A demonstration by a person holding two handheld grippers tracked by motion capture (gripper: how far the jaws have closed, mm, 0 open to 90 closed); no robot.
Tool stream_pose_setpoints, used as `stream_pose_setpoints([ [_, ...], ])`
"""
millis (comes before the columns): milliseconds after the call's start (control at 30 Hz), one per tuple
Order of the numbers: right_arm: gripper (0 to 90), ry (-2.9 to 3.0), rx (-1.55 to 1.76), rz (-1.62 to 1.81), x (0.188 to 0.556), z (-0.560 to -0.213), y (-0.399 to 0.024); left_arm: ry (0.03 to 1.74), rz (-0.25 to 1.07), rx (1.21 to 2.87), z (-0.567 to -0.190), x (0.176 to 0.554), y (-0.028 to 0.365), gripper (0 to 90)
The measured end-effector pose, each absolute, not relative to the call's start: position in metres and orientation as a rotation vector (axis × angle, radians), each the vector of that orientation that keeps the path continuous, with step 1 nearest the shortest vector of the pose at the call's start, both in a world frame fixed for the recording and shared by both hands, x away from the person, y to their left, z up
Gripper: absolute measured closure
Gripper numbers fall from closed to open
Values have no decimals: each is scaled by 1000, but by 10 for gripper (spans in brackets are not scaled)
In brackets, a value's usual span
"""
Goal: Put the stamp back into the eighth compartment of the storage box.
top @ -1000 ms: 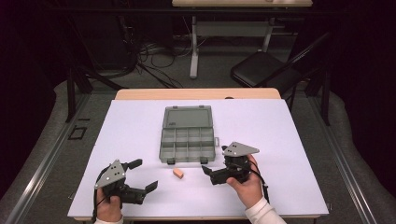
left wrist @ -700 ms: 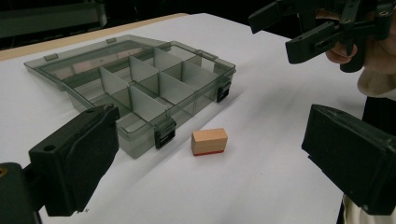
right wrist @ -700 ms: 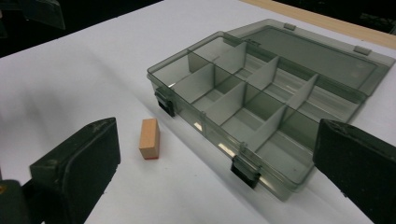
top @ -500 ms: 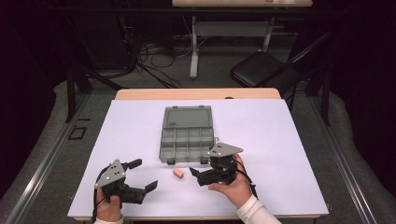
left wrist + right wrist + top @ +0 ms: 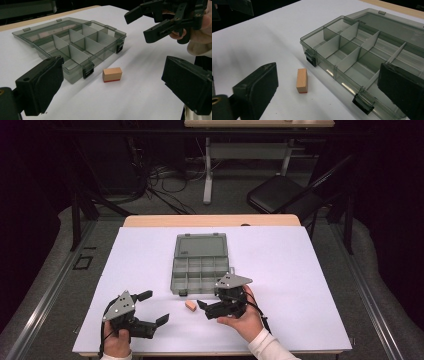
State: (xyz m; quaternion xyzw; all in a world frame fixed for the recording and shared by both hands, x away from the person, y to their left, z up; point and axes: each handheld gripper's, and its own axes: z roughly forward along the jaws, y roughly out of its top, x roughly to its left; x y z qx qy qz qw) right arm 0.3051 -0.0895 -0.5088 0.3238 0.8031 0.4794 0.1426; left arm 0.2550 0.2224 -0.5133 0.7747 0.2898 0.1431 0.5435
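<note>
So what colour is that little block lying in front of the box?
The block is pale tan wood with a thin red-orange bottom edge, clearest in the left gripper view.

White table, organiser box (open), wooden block

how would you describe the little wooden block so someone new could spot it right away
Start at the white table and find the grey open compartment box near its middle. The wooden block lies just in front of the box, the only tan piece, with a red underside.
</note>
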Motion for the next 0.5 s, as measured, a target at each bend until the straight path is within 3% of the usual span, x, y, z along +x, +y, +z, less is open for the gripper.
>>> stream_pose_setpoints([
  [500,183,2336,886,1411,307,-518,-76,688,340,1843,-513,255,222,36],
])
